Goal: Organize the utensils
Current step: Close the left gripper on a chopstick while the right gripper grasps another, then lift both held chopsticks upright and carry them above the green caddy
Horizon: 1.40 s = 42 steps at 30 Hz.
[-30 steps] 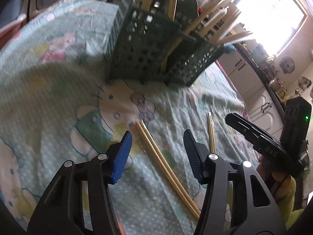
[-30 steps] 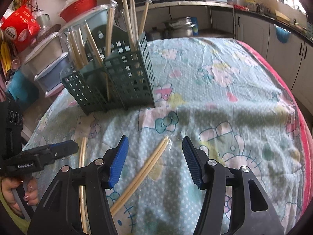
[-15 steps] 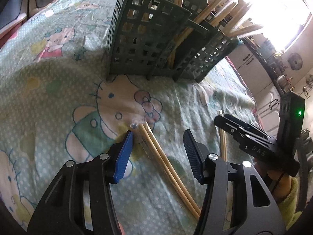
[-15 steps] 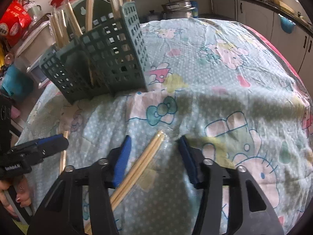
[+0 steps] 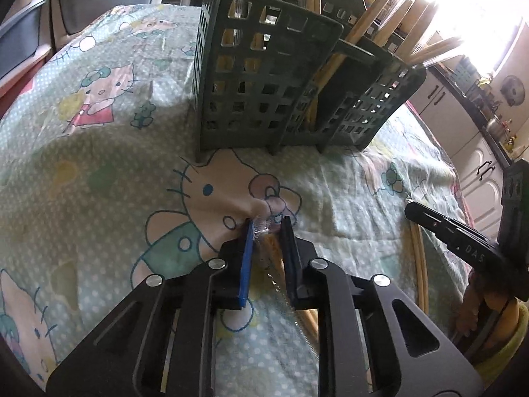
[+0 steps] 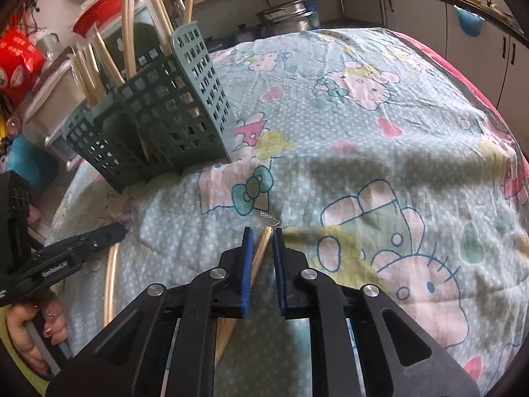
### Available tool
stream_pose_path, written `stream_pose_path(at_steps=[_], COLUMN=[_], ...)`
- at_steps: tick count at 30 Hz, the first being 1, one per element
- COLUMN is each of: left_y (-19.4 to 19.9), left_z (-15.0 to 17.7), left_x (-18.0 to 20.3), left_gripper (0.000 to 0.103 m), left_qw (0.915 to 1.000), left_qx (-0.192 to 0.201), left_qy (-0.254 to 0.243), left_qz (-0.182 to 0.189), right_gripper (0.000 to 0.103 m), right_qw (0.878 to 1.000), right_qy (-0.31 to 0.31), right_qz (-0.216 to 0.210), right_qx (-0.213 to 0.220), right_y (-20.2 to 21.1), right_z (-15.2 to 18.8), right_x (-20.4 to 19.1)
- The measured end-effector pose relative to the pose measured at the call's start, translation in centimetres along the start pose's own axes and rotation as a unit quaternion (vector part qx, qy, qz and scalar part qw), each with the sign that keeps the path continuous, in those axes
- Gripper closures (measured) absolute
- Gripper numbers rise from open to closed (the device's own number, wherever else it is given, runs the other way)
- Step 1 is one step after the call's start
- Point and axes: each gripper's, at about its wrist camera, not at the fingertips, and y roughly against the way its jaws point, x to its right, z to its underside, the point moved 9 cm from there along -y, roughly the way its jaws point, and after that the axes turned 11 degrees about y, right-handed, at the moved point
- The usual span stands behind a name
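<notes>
Closing done: a second ago both tools straddled chopsticks with jaws wide; now left gripper [image 5: 267, 228] is clamped on one wrapped chopstick pair [image 5: 274, 258], right gripper [image 6: 263, 235] on another [image 6: 259, 254], both flat on the tablecloth [image 6: 363, 132] near its front edge. Next: lift into caddy [image 5: 264, 76].

A bench [image 6: 413, 125] draped in a cartoon-cat cloth [image 6: 363, 172] carries a green slotted utensil basket [image 6: 165, 125] at upper left; wrapped chopstick pairs [image 6: 110, 284] lie at lower left and lower centre.
</notes>
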Motion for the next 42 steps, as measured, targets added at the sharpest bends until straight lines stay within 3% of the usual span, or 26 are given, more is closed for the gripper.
stream_pose_path(at_steps=[5,11,23,42], left_y=[1.7,5.8,11.8,21.9], left_z=[-0.5,-2.7,-6.8,-13.4], left_x=[0.3,2.0,5.2,11.1], left_gripper=[0.098,0.099,0.100,0.100], left_qw=[0.9994,0.9959,0.9850,0.9524], left_qx=[0.014,0.065,0.142,0.258], left_qy=[0.010,-0.001,-0.033,-0.099], left_qz=[0.031,0.064,0.093,0.129], right_gripper=[0.093,0.094,0.096,0.096], right_qw=[1.000,0.997,0.984,0.946], right_qy=[0.004,0.030,0.089,0.138], right_qz=[-0.012,-0.029,-0.045,-0.029], right_qx=[0.028,0.071,0.150,0.292], right_y=[1.9,4.7,10.8,19.7], right_z=[-0.8,-2.6,-7.1,-15.5], right_x=[-0.8,-3.1,-7.9,-11.3])
